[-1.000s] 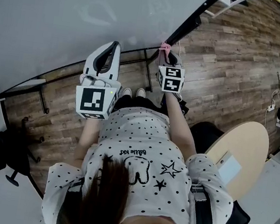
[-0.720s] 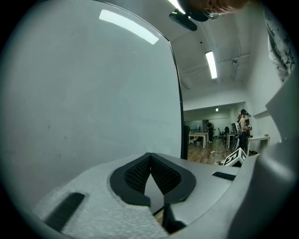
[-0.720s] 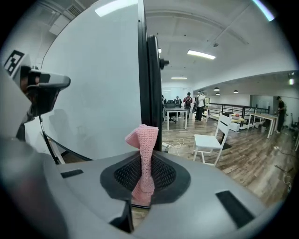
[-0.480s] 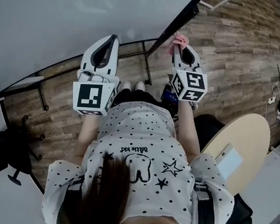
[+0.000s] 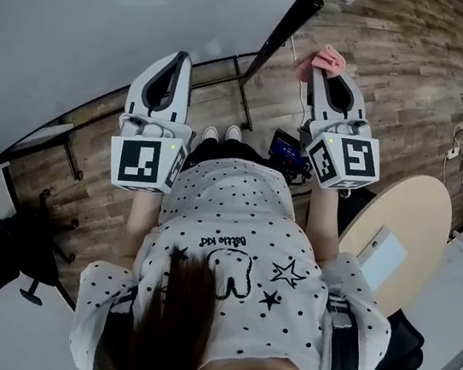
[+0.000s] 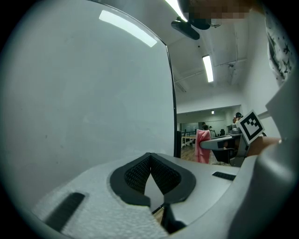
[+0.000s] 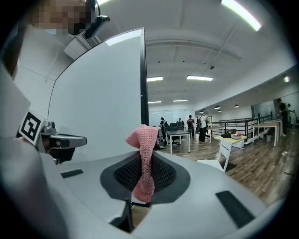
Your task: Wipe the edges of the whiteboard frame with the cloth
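Head view: the right gripper point(image 5: 327, 73) is pinching the pink cloth point(image 5: 329, 60) at its jaw tips, near the black whiteboard frame point(image 5: 288, 23). Left gripper view: the left gripper point(image 6: 150, 161) is facing the board, its jaws meeting on nothing. Right gripper view: the knitted cloth is drooping between the closed jaws, seeming soft, light and floppy; gripping a bunched fold looks best.

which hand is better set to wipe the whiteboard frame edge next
Right. The right tool is shut on the pink cloth and is near the black frame edge. The left tool is shut with nothing in it and faces the white board surface.
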